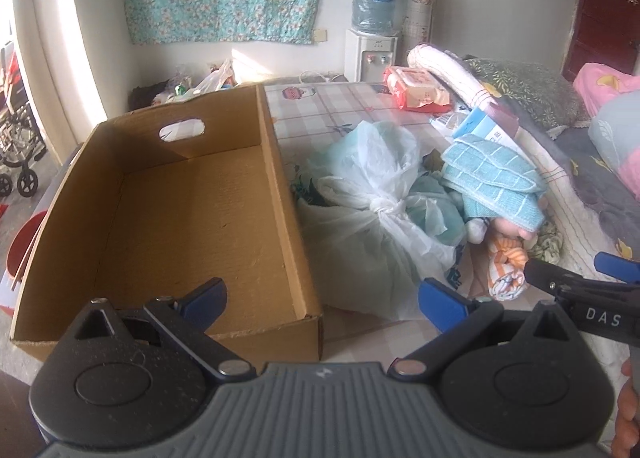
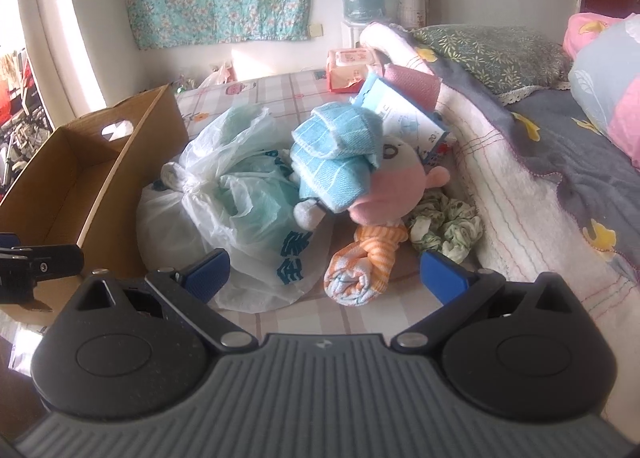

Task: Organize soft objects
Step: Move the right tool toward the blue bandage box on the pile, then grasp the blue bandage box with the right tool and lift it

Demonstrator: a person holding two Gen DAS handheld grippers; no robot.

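On the checked bed sheet [image 1: 352,106] a cardboard box [image 1: 188,226] sits with its open top up and a hand slot in the far wall. Nothing lies inside it. It stands just beside the pile, presumably so that soft items can be lifted straight across its near wall.

The pile lies right of the box. A knotted plastic bag [image 2: 224,194] touches or nearly touches the box wall. Folded blue towels [image 2: 332,154] rest on top of a pink plush toy [image 2: 396,186], covering most of it. A rolled orange-striped cloth [image 2: 368,262] lies in front of the toy, nearest the right gripper [image 2: 324,278]. A green scrunchie [image 2: 448,230] sits against the blanket edge [image 2: 508,194]. A paper packet [image 2: 404,110] leans behind the towels; it is probably not soft goods.

Right gripper: jaws spread wide, holding nothing, aimed at the striped cloth, which lies between the finger lines but is not touched. Judgement: this is the approach for a first pick.

Left gripper [image 1: 320,294]: jaws also spread wide and empty, poised over the box's near corner and the bag. It appears placed to steady the box or take the bag; which one cannot be told.

Task status: no item is boxed yet.

Risk: lifting the toy first would spill the towels.
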